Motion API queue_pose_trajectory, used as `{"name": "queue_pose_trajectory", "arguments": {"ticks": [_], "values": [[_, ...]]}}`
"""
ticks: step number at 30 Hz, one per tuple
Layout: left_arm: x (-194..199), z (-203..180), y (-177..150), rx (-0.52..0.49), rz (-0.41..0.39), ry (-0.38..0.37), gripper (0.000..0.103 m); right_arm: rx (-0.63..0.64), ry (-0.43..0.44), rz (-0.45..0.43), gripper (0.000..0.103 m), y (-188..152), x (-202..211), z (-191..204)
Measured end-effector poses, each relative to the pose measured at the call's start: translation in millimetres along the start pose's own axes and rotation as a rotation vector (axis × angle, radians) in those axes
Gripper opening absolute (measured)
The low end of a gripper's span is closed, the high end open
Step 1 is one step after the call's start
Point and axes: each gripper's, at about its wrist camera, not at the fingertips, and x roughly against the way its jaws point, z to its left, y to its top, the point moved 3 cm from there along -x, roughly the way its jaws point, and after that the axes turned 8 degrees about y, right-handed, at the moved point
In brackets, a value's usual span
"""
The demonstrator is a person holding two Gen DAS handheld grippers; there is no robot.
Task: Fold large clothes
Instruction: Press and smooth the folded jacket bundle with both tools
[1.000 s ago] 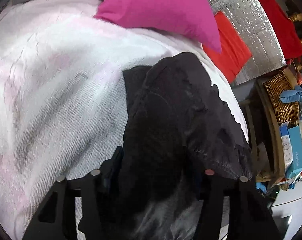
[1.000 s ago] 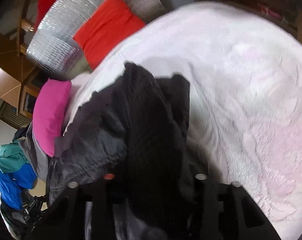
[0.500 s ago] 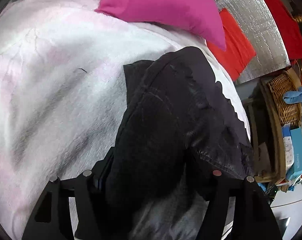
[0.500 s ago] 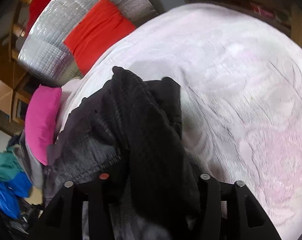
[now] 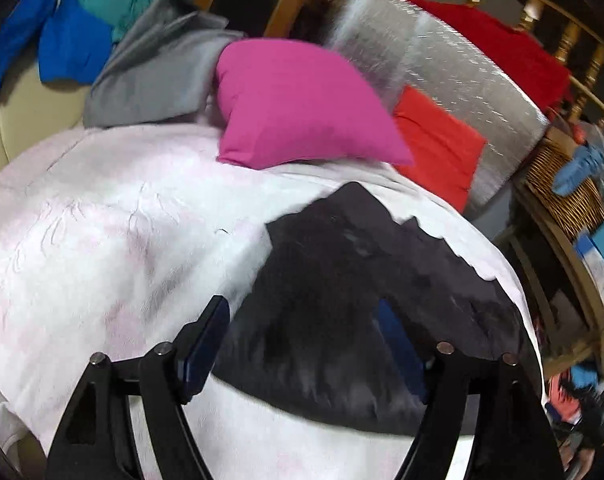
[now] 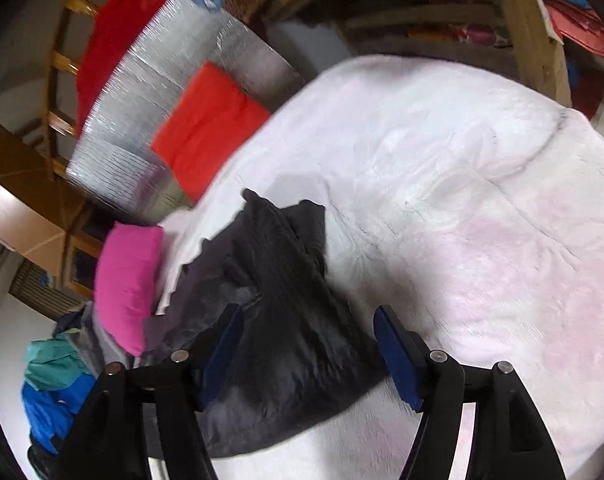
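Presently: black garment (image 5: 342, 300), folded heap on the pale pink blanket (image 5: 102, 240). Left gripper (image 5: 314, 344) and right gripper (image 6: 308, 344), jaws just opening, gripping nothing. We should withdraw cleanly, snagging no fabric.

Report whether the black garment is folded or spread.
Folded: the black garment lies as a compact, doubled-over bundle on the white blanket, not spread flat.
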Motion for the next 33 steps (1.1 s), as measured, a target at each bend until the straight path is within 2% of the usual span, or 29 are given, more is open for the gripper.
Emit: {"name": "queue_pose_trajectory", "arguments": {"ticks": [3,8,12,18,21,24,27,30,32,33], "values": [[10,-7,-21,-0.038,0.034,-0.059,0.080,-0.025,0.059,0.019,0.072,-15,12,0],[-1,-5,-64,-0.005,0.244,-0.180,0.080,-0.067,0.121,0.122,0.076,-56,11,3],[-13,1,-76,0.053,0.347,-0.210,0.080,-0.146,0.173,0.198,0.079,-80,-4,1],[-26,6,-71,0.188,0.394,-0.259,0.081,-0.245,0.175,0.232,0.079,-89,-43,0],[-40,14,-70,0.283,0.408,-0.226,0.081,-0.274,0.171,0.216,0.079,-83,-59,0],[-51,16,-66,0.323,0.386,-0.179,0.081,-0.333,0.148,0.198,0.079,-76,-79,-8],[-64,20,-62,0.368,0.384,-0.149,0.081,-0.439,0.189,0.182,0.080,-71,-94,-20],[-71,24,-57,0.399,0.355,-0.145,0.081,-0.451,0.211,0.161,0.080,-63,-101,-21],[-69,26,-51,0.381,0.316,-0.130,0.077,-0.400,0.182,0.148,0.072,-61,-102,-16],[-67,25,-48,0.362,0.296,-0.120,0.069,-0.352,0.142,0.149,0.059,-61,-102,-12]]}}
